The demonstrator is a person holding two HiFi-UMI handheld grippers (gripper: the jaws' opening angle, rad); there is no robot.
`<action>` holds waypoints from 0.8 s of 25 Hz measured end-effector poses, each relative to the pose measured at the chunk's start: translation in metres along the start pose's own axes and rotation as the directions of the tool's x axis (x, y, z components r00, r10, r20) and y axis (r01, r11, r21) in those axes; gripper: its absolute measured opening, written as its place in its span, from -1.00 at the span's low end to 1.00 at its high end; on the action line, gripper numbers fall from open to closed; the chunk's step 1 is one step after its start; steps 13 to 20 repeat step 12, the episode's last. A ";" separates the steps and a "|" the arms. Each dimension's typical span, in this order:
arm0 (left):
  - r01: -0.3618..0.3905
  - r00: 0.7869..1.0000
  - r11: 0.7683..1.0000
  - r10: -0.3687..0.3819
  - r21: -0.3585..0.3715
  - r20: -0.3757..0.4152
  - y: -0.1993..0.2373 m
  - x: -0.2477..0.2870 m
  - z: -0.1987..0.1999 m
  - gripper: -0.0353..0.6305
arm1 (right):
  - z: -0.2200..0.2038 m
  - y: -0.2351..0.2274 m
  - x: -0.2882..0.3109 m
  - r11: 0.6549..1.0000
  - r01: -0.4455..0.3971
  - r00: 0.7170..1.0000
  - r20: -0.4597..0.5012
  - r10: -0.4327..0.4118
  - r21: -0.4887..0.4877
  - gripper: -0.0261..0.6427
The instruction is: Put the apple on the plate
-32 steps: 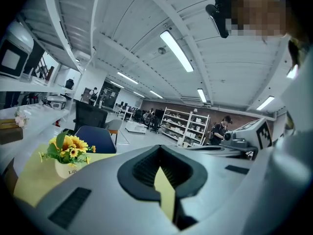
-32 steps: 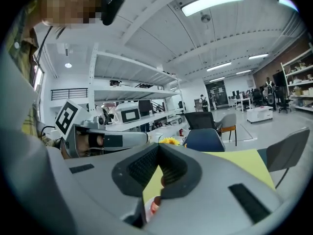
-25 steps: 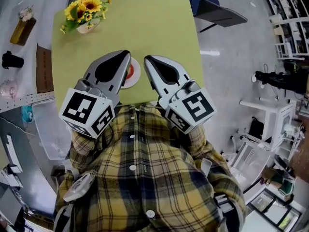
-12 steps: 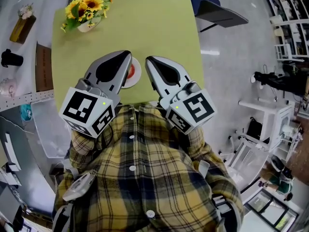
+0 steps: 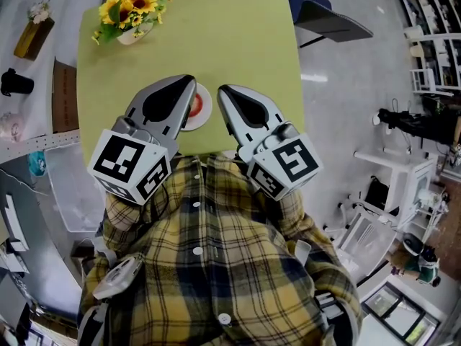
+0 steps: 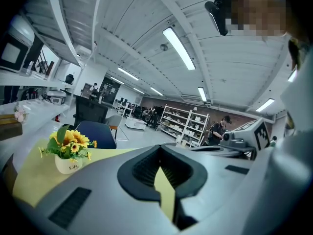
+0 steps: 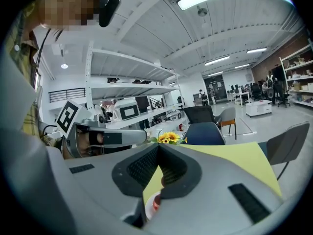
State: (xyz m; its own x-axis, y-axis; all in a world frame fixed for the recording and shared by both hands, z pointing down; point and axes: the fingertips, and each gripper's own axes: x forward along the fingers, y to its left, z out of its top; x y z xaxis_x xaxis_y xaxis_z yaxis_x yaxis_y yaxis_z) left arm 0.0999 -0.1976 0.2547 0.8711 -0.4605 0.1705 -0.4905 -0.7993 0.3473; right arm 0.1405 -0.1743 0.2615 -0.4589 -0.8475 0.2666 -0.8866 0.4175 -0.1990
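A red apple [image 5: 195, 107] lies on a small white plate [image 5: 204, 112] on the yellow-green table [image 5: 238, 49], half hidden behind my left gripper. Both grippers hover side by side near the table's front edge, close to my chest. The left gripper [image 5: 189, 81] is shut, its tips meeting with nothing between them [image 6: 159, 149]. The right gripper [image 5: 222, 89] is also shut and empty [image 7: 159, 149], just right of the plate. In the right gripper view the apple [image 7: 154, 202] and the plate [image 7: 145, 207] peek through the gap under the jaws.
A white pot of sunflowers [image 5: 130, 14] stands at the table's far left corner. A dark blue chair [image 5: 317, 16] sits beyond the far right corner. Benches with small items run along the left, shelving along the right.
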 end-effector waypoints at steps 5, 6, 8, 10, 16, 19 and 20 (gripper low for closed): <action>0.006 1.000 1.000 -0.006 -0.009 -0.007 0.007 0.001 -0.002 -0.88 | -0.003 0.000 0.007 1.000 0.004 1.000 -0.013 -0.004 0.007 -0.94; 0.007 1.000 1.000 -0.007 -0.011 -0.008 0.009 0.001 -0.002 -0.88 | -0.003 0.000 0.009 1.000 0.004 1.000 -0.015 -0.004 0.008 -0.94; 0.012 1.000 1.000 -0.012 -0.009 -0.009 0.011 0.002 -0.002 -0.88 | -0.004 -0.001 0.012 1.000 0.004 1.000 -0.019 -0.003 0.008 -0.94; 0.016 1.000 1.000 -0.016 -0.009 -0.010 0.012 0.004 -0.003 -0.88 | -0.006 -0.002 0.013 1.000 0.004 1.000 -0.022 -0.004 0.009 -0.94; 0.019 1.000 1.000 -0.019 -0.010 -0.011 0.014 0.006 -0.003 -0.88 | -0.007 -0.004 0.015 1.000 0.006 1.000 -0.025 -0.006 0.011 -0.94; 0.019 1.000 1.000 -0.019 -0.010 -0.011 0.014 0.006 -0.003 -0.88 | -0.007 -0.004 0.015 1.000 0.006 1.000 -0.025 -0.006 0.011 -0.94; 0.019 1.000 1.000 -0.019 -0.010 -0.011 0.014 0.006 -0.003 -0.88 | -0.007 -0.004 0.015 1.000 0.006 1.000 -0.025 -0.006 0.011 -0.94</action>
